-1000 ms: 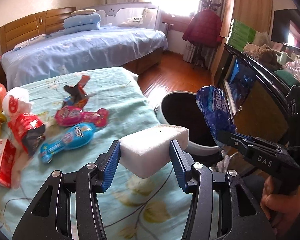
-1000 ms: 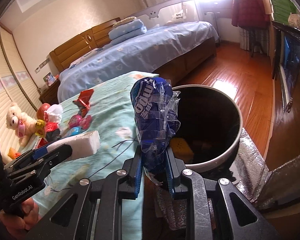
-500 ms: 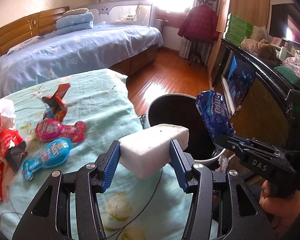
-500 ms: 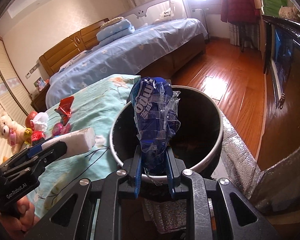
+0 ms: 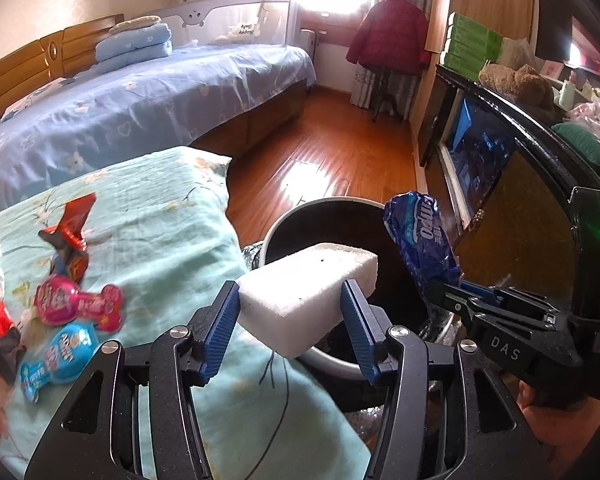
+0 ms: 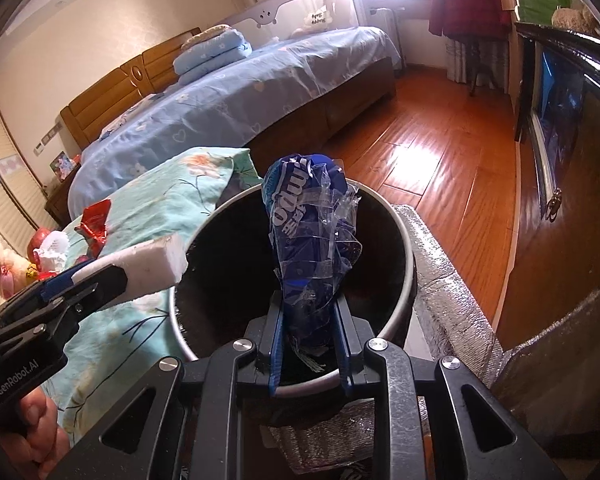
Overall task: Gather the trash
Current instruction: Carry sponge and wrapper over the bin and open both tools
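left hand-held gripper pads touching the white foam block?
Touching. In the left wrist view both blue pads of the left hand-held gripper press the sides of the white foam block, with no gap, holding it over the bin edge.

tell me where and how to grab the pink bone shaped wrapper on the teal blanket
Judging by its shape, grip the pink bone-shaped wrapper at the narrow waist between the round head and the knobbed tail. It lies flat, long axis running left-right in the left wrist view, so come from above with jaws closing across the waist. Approach from the tail side: the blue wrapper and red wrapper crowd the head.
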{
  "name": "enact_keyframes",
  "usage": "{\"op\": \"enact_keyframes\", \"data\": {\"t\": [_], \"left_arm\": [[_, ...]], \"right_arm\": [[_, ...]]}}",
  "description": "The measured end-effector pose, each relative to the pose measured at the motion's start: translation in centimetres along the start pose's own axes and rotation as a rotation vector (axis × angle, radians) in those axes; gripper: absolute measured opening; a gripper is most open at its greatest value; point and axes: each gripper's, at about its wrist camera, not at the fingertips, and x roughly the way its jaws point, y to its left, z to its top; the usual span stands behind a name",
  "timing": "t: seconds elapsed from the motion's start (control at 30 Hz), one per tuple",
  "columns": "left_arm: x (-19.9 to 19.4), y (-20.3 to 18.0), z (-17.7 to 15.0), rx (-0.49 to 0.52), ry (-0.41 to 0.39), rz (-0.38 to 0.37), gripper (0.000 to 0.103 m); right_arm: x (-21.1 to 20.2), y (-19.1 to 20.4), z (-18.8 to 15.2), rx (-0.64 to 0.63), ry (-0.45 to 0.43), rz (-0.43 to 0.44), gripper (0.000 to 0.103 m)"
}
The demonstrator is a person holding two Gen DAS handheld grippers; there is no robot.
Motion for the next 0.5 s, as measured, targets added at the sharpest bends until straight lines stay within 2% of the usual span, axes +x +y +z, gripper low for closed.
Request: {"op": "enact_keyframes", "data": {"t": [0.5], "left_arm": [[2.4, -0.6, 0.6, 0.02, 0.043, 0.004, 0.055]], "right_arm": [[0.3, -1.3, 1.1, -0.003, 0.015, -0.016, 0.025]]}}
